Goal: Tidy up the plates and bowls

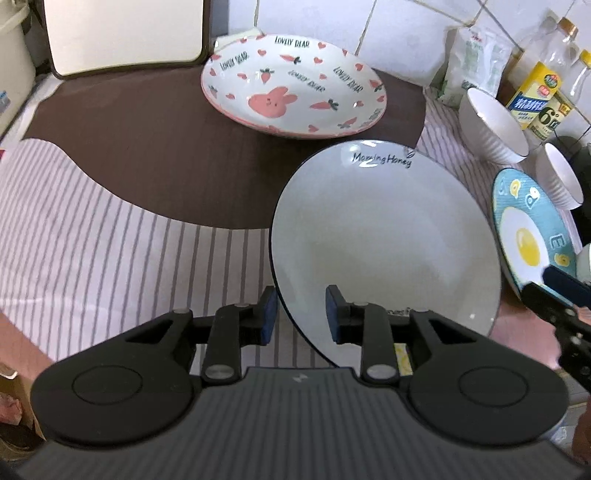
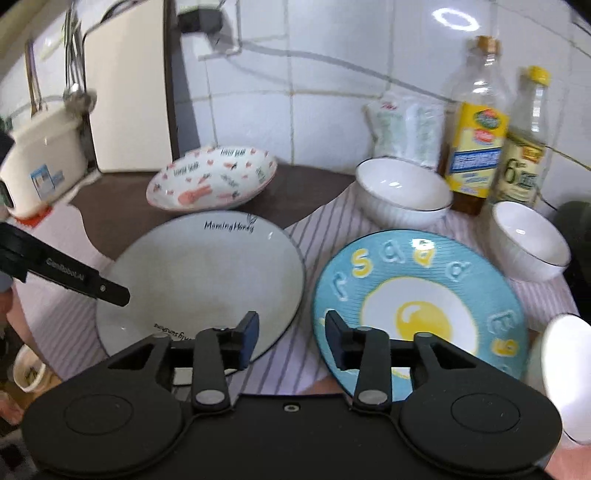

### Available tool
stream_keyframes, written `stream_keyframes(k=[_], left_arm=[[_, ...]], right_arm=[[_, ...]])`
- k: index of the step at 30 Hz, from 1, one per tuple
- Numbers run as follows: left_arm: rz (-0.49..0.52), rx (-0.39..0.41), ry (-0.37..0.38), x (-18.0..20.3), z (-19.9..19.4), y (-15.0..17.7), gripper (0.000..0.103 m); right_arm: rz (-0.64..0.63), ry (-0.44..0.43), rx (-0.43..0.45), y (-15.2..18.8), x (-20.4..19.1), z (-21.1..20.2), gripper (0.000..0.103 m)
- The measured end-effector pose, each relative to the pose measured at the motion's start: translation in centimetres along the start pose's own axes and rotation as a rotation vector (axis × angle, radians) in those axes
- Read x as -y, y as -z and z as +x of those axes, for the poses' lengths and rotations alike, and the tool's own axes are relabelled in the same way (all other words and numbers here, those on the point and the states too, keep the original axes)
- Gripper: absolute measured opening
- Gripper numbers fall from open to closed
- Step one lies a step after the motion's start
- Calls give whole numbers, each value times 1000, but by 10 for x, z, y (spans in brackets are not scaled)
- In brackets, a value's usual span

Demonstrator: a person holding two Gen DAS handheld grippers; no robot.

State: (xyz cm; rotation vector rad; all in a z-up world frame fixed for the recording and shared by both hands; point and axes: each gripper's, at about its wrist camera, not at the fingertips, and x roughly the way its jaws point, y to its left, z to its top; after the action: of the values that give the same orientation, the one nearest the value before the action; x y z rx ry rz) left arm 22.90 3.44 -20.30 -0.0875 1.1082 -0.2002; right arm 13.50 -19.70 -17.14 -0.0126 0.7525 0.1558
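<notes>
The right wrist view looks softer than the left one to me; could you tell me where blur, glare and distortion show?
Right wrist view: motion smear on the egg plate and the bowl at the right edge, ring-shaped glare on the wall tiles. Left wrist view: sharper, with fisheye bending of the striped cloth.

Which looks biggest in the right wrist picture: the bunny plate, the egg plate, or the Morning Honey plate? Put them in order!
1. Morning Honey plate and egg plate: they look alike, too close to rank.
2. Bunny plate: looks smallest, but it sits farthest back, so that may be distance.
</notes>
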Motion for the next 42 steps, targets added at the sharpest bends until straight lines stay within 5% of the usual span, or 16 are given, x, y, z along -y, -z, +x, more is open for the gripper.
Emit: stream_keyframes(k=[15,23,31,42], left_arm=[[209,122,67,74,-62,-11,42],[363,149,128,126,-65,-10,50],[451,126,234,169,-46,-30,50],[528,33,225,179,45,-63,50]], right_arm=[[94,138,117,27,60,-70,62],[152,123,145,46,68,-72,65],[251,98,105,56,72,-47,65],[473,129,87,69,96,-8,64]])
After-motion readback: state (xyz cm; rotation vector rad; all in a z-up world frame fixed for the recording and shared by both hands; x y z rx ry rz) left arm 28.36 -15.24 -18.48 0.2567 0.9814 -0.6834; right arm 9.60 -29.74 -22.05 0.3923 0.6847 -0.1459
